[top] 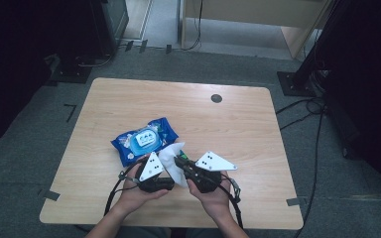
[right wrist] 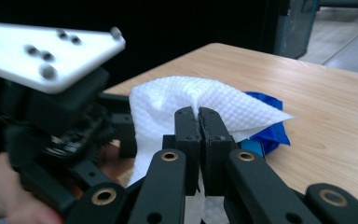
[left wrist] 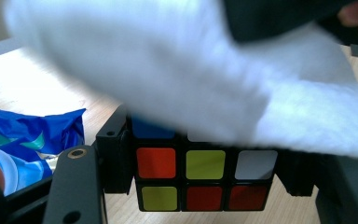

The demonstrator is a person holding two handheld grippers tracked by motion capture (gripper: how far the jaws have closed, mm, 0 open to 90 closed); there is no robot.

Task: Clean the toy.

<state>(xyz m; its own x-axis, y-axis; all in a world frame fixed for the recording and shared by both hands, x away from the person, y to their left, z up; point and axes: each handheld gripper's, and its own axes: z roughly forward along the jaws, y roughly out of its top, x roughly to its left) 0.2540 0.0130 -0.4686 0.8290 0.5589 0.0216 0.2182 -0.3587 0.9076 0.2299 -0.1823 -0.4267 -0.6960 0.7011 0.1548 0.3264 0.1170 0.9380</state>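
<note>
Wipe [left wrist: 177, 79] blurred, hides puzzle cube [left wrist: 205, 179] top.

My left tongs [left wrist: 205, 186] clamp a colour cube [left wrist: 205, 179] by its sides; the face toward me shows orange, yellow-green, white and red squares. My right tongs [right wrist: 199, 122] pinch a white dimpled wipe [right wrist: 168, 100], which drapes over the cube's top, above the counter [top: 238, 124].

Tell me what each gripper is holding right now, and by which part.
The left gripper clamps the puzzle cube by two opposite sides. The right gripper pinches the white wipe at a bunched fold, draping it over the cube.
</note>
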